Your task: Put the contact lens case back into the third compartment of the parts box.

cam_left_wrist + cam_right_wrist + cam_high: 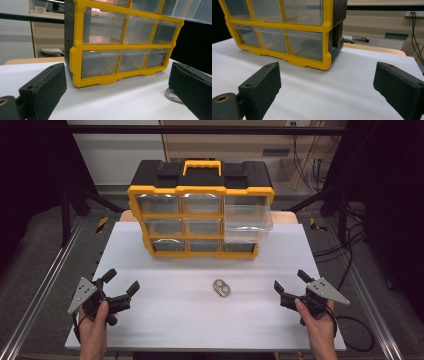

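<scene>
A yellow and black drawer organizer [200, 215] stands at the back of the white table [165, 320], its clear top-right drawer [248, 222] pulled out. A small silver two-hole metal piece [222, 288] lies on the table in front of it. My left gripper [121, 281] rests open near the front left, nothing between its jaws. My right gripper [290, 281] rests open at the front right, also empty. In the left gripper view the organizer [120, 45] fills the middle and the metal piece [172, 96] peeks out beside the right jaw. The right gripper view shows the organizer's right corner [287, 35].
Aluminium rails [40, 290] run along both sides of the table. Black cables [350, 255] trail at the right. A wooden board [374, 48] shows behind the white surface. Bare white tabletop lies between the two grippers.
</scene>
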A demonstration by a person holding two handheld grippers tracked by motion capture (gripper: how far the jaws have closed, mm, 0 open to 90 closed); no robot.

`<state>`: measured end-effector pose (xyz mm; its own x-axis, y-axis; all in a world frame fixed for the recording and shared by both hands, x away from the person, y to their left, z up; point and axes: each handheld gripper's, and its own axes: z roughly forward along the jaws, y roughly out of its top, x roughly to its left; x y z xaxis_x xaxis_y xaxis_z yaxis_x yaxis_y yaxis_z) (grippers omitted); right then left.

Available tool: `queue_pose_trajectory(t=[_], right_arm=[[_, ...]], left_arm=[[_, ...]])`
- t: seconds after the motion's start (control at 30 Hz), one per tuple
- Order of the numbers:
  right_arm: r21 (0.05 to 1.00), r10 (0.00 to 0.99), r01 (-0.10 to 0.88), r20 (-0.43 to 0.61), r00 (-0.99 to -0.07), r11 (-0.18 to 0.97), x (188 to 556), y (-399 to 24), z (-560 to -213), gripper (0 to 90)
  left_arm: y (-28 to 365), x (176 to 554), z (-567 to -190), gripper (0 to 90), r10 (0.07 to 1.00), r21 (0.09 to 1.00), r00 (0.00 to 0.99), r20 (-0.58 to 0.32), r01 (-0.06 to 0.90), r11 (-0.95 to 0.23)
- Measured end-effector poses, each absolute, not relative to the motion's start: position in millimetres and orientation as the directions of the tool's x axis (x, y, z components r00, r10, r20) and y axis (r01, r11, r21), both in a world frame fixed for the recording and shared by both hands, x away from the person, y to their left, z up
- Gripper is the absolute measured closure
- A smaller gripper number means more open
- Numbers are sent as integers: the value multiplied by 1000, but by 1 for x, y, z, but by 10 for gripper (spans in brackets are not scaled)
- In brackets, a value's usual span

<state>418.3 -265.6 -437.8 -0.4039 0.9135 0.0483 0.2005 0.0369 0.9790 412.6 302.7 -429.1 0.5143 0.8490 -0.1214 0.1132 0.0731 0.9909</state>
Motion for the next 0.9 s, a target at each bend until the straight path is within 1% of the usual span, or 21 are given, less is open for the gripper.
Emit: queue_pose_trajectory(t=[0.3,0.57,0.6,0.7,0.9], right_arm=[[966,918,259,103,-382,-1,421,-265,-437,79],[954,917,299,109,-383,11,420,-263,-434,87],[946,914,323,113,-389,21,420,-261,-433,85],[938,912,347,120,-392,26,421,-258,-434,85],[932,909,362,126,-396,28,422,-253,-432,87]], left_arm=[[303,413,-428,13,852,991,509,-127,106,85],[304,412,-429,13,852,990,506,-132,107,90],[305,412,-429,13,853,990,504,-135,106,94],[305,412,-429,13,855,990,500,-135,106,94],[306,412,-430,13,855,989,500,-139,107,99]])
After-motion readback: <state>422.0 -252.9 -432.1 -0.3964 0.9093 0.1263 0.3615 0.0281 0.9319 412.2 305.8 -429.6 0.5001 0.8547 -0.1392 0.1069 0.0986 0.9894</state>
